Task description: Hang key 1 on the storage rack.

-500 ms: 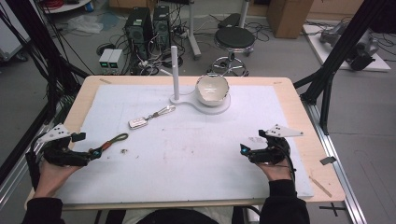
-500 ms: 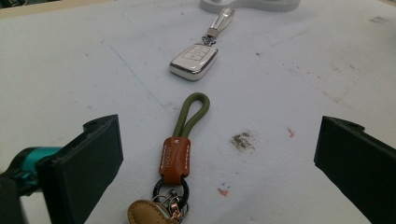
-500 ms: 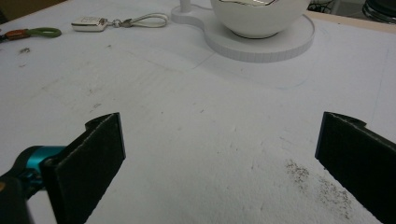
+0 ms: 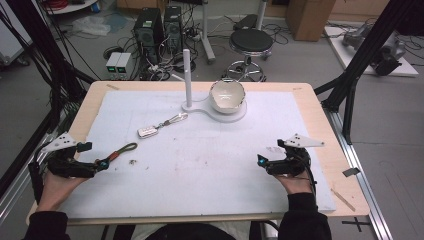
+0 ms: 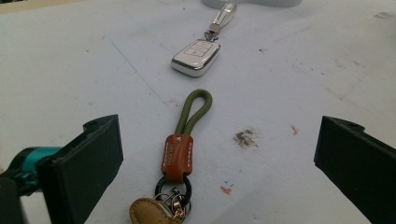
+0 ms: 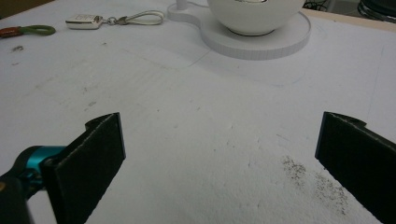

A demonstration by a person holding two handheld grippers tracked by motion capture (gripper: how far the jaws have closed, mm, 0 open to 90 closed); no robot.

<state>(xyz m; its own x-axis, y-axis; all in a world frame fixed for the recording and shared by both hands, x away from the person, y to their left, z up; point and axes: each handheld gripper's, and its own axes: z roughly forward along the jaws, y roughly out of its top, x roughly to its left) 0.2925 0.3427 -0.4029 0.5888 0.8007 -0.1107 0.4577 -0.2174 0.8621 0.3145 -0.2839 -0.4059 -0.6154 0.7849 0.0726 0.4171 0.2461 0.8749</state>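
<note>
**Both grippers wide open over the white mat, key fobs between and beyond the left jaws**

Near the left edge of the tabletop (image 4: 320,125), the left gripper (image 4: 102,164) rests low over the white mat (image 4: 210,165), held in the person's left hand (image 4: 57,182). Its two black jaws stand spread far apart, gripping nothing. Between them, seen in the left gripper view, lies a keychain (image 5: 180,154): an olive-green cord loop, a brown leather sleeve with stitching, a dark metal ring and a tan leather tab at the bottom edge of the frame. Neither jaw touches it. A small dark smudge (image 5: 244,137) marks the mat just beside the cord.

Farther toward the middle of the mat lies a car key fob (image 4: 148,131), white and silver, with a pale strap (image 4: 172,120) clipped to it and reaching toward the stand.

At the far edge of the mat, centred, a white stand (image 4: 220,112) carries an upright white post (image 4: 187,75) and a white bowl (image 4: 227,95).

Near the right edge of the tabletop, the right gripper (image 4: 261,161), held in the right hand (image 4: 295,182), is likewise opened wide and empty, its jaws framing bare, speckled mat in the right gripper view. It is well apart from both key items.
</note>
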